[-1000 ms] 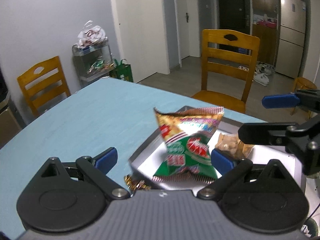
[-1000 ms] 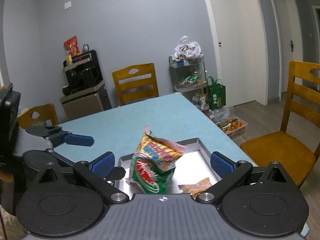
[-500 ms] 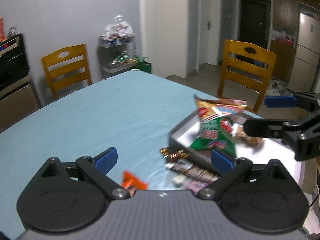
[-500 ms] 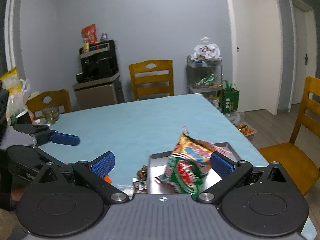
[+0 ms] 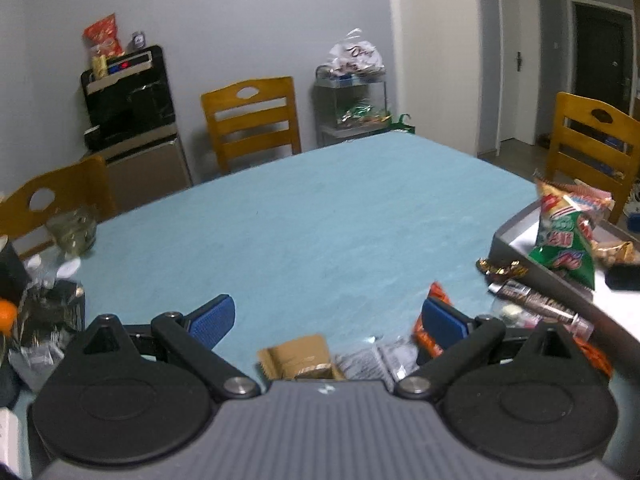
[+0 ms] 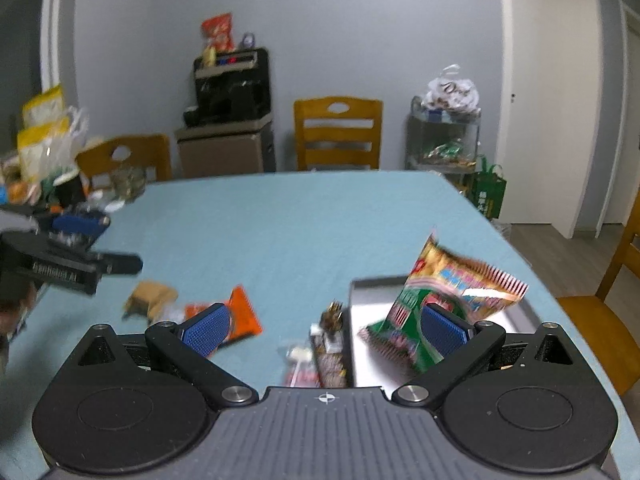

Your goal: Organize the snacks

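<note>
Left gripper (image 5: 327, 316): fingers spread wide, nothing between them, held low over the near part of the table; it also shows at the left edge of the right wrist view (image 6: 86, 240).
Right gripper (image 6: 326, 326): fingers spread wide and pinching nothing, above the near edge of the table.
Table (image 5: 312, 220): covered in light blue, with wooden chairs around it.
Metal tray (image 6: 368, 292): sits at the table's right edge, near the front corner.
Green and gold snack bag (image 6: 436, 304): stands tilted inside the tray, its top leaning toward the right edge; the picture is blurred here.
Small brown snack packet (image 5: 614, 250): lies in the tray just behind the bag.
Dark long bar (image 5: 536, 304): on the cloth, just outside the tray's left wall.
Gold-wrapped candy (image 5: 498, 268): beside the tray's left wall, just beyond the bar.
Orange packet (image 6: 240, 316): flat on the cloth left of the tray, partly behind the right gripper's left finger.
Brown packet (image 6: 150, 298): lies left of the orange one, near the left gripper.
Glass jar (image 5: 74, 232): stands at the table's far left edge.
</note>
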